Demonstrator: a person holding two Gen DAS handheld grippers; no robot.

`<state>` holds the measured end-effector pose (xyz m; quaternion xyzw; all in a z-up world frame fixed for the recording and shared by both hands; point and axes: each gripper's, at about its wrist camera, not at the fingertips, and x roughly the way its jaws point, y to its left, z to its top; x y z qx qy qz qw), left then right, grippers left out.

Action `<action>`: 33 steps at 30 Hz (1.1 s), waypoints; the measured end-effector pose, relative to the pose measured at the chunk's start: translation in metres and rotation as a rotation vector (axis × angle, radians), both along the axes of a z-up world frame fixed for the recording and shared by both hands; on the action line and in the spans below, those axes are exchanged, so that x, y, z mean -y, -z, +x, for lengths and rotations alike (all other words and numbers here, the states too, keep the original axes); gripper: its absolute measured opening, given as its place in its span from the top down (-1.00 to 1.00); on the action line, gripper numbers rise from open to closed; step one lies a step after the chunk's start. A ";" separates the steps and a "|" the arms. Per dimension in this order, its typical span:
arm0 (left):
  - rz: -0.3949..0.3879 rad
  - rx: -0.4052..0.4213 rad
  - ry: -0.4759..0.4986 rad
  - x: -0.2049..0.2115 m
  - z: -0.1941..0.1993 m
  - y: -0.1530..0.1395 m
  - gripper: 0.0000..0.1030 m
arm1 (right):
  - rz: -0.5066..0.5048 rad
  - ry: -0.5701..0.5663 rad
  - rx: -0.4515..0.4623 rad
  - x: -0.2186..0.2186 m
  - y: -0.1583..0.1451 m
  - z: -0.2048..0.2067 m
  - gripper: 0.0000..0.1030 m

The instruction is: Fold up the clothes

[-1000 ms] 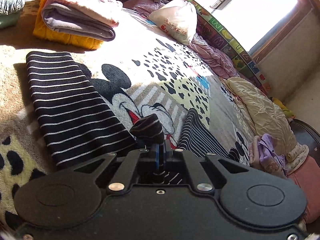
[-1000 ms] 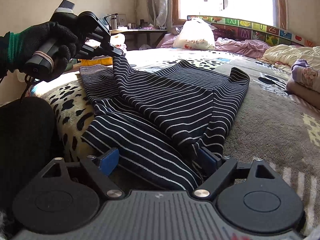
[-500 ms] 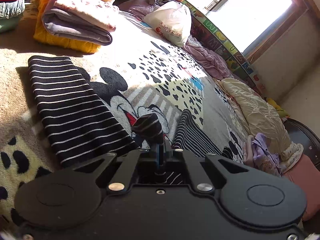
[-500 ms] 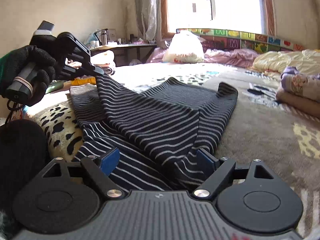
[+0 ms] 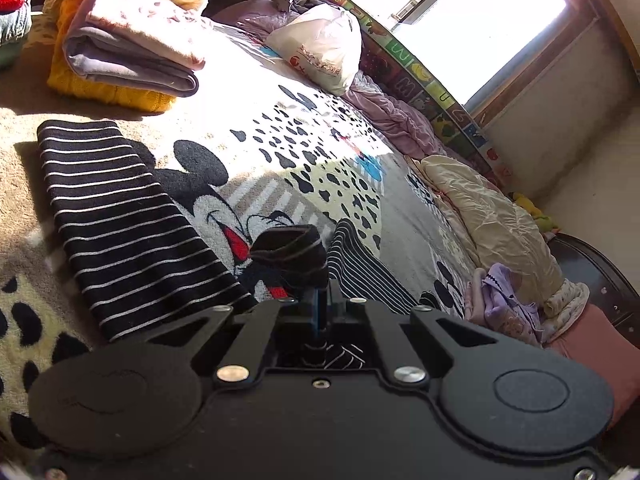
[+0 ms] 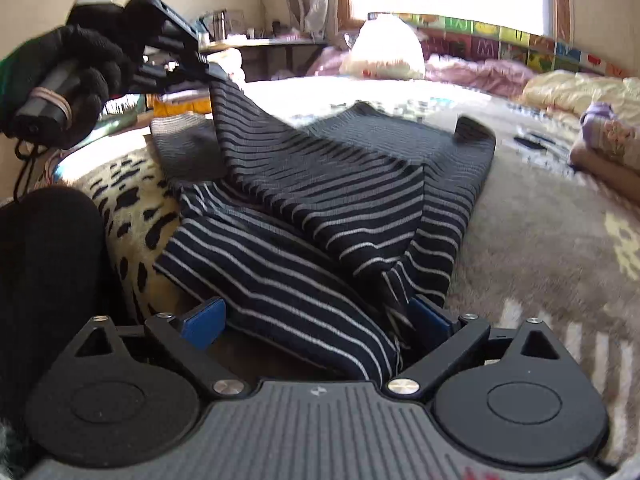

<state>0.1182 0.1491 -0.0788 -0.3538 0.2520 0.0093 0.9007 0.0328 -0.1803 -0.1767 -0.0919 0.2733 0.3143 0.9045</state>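
Left claw is clamped on a bunched edge of the striped shirt, lifting it off the bed blanket for a fold, while the right claw, jaws just widened, straddles the near hem without pinching.

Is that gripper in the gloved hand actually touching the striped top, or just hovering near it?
Touching. In the right wrist view the left gripper is shut on an edge of the striped top, which hangs taut from it; the left wrist view shows fabric bunched at its tips.
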 end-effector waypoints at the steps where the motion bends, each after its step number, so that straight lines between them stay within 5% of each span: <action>1: 0.003 0.011 0.014 0.003 0.001 -0.004 0.98 | 0.009 -0.006 0.021 0.001 -0.003 -0.003 -0.86; 9: -0.075 0.107 0.130 0.040 0.034 -0.041 0.98 | 0.081 -0.001 0.023 0.011 -0.008 -0.005 -0.82; 16: -0.100 0.132 0.242 0.095 0.103 -0.061 0.98 | 0.094 -0.003 0.015 0.018 -0.003 -0.004 -0.82; 21: -0.067 0.068 0.284 0.137 0.159 -0.042 0.98 | 0.103 0.001 0.075 0.020 -0.007 -0.008 -0.81; 33: 0.065 -0.065 0.329 0.190 0.229 0.016 0.98 | 0.059 -0.095 0.042 0.013 0.002 -0.006 -0.83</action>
